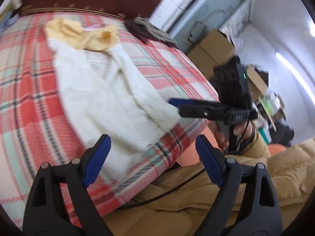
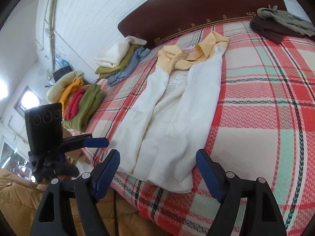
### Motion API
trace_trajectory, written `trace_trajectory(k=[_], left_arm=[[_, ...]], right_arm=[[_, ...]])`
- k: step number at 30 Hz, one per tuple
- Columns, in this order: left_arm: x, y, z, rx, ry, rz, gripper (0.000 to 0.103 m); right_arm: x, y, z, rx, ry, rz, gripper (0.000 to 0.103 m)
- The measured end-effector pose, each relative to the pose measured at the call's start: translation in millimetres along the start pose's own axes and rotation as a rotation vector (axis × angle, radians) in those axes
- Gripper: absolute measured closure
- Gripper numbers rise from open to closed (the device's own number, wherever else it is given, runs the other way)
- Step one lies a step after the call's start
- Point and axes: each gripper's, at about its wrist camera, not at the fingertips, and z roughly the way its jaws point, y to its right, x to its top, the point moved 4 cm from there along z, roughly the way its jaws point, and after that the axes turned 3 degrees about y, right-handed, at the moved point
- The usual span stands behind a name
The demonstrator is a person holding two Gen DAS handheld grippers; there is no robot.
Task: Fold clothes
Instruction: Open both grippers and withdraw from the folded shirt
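A white long-sleeved top (image 2: 177,108) with a yellow collar and yellow cuffs lies flat on the plaid bed cover (image 2: 265,98), sleeves folded in over its front and hem toward me. My right gripper (image 2: 157,153) stands open, its blue pads wide apart just over the hem. My left gripper (image 2: 102,140) is at the hem's left corner. In the left wrist view the top (image 1: 102,90) lies ahead. There the left gripper (image 1: 152,157) is open over the near hem with nothing pressed between its pads. The right gripper (image 1: 180,107) comes in side-on with its tip at the far hem corner.
Two stacks of folded clothes (image 2: 120,59) (image 2: 78,102) sit along the bed's left edge. Dark brown and grey-green garments (image 2: 275,25) lie by the headboard (image 2: 196,9). Cardboard boxes (image 1: 212,47) stand beyond the bed. A person's tan padded jacket (image 1: 196,196) is close below.
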Motion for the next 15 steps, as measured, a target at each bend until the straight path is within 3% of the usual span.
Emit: trace_trajectory(k=[5, 15], left_arm=[[-13.8, -33.9, -1.3, 0.048, -0.026, -0.145, 0.015], [-12.1, -33.3, 29.5, -0.079, -0.085, -0.219, 0.014]], right_arm=[[-7.6, 6.4, 1.6, 0.034, -0.012, 0.049, 0.014], [-14.0, 1.1, 10.5, 0.029, 0.002, 0.023, 0.001]])
